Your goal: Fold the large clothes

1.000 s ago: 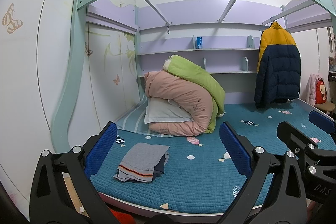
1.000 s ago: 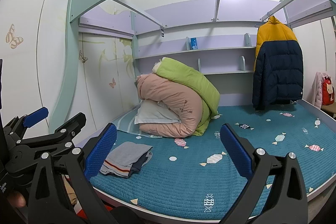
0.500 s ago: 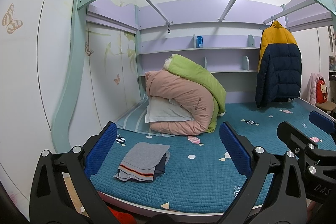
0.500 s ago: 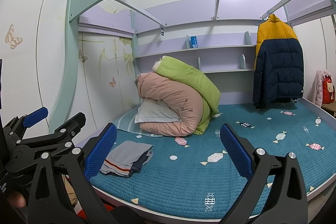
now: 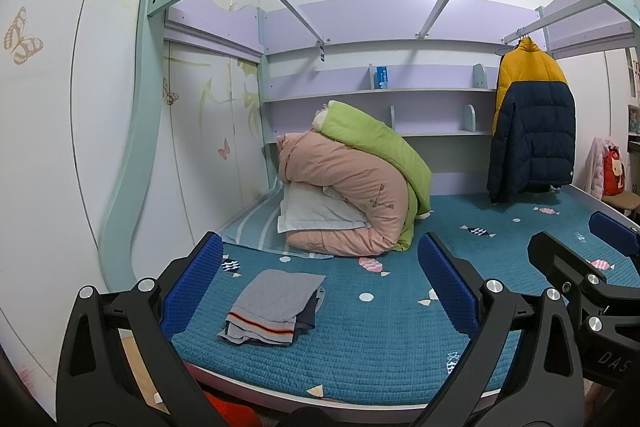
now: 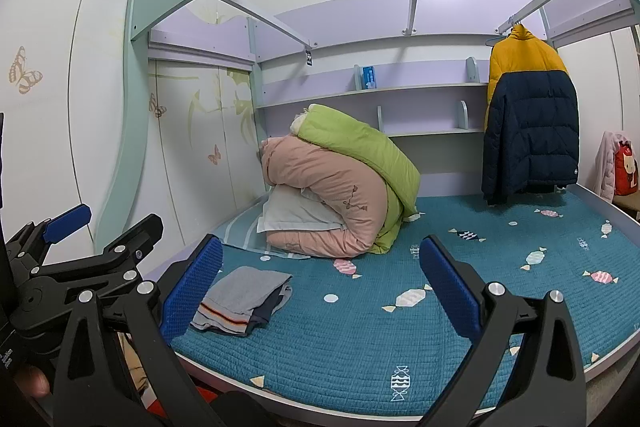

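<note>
Right now both my left claw (image 5: 320,287) and right claw (image 6: 318,285) gape wide, empty, short of the bed (image 5: 380,355). Folded clothes (image 5: 276,307) sit near its front edge. I judge the puffer jacket (image 6: 528,123), hanging at the back, comes next: reach and unhook it.

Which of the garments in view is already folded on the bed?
The grey striped clothes near the bed's front edge; the yellow-and-navy puffer jacket hangs unfolded on the rail.
</note>
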The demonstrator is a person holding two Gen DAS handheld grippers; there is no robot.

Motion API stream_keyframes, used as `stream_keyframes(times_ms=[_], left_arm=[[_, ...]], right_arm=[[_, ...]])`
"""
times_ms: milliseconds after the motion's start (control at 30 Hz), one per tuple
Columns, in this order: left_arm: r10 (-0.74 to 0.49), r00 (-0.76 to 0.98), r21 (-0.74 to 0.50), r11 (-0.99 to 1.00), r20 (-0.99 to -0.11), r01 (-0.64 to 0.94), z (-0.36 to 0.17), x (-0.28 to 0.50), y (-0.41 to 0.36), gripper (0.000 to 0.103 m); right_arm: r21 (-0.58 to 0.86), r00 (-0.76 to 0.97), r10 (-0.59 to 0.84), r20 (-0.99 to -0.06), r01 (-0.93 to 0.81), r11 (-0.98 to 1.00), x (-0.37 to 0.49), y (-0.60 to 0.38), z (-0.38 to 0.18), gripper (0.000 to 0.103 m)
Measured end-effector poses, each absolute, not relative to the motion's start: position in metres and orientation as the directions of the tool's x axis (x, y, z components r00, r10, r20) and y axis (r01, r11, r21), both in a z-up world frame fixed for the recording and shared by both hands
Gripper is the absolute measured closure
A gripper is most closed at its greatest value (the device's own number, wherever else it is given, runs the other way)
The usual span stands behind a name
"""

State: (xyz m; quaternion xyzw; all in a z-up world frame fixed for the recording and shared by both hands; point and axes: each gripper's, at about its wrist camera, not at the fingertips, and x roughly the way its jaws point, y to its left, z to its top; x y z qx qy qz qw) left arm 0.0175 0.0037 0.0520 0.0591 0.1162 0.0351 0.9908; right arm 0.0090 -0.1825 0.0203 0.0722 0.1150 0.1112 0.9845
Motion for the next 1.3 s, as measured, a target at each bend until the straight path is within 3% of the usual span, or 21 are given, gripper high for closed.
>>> stream_keyframes(times_ms=[1300], left_arm=[[0.087, 0.959, 0.14, 0.989, -0.269, -0.051, 0.039, 0.025, 0.013, 0.005]], right_arm=[[0.18, 0.942, 0.242, -0.233, -0.202, 0.963, 0.018, -0.188, 0.007, 0.008]])
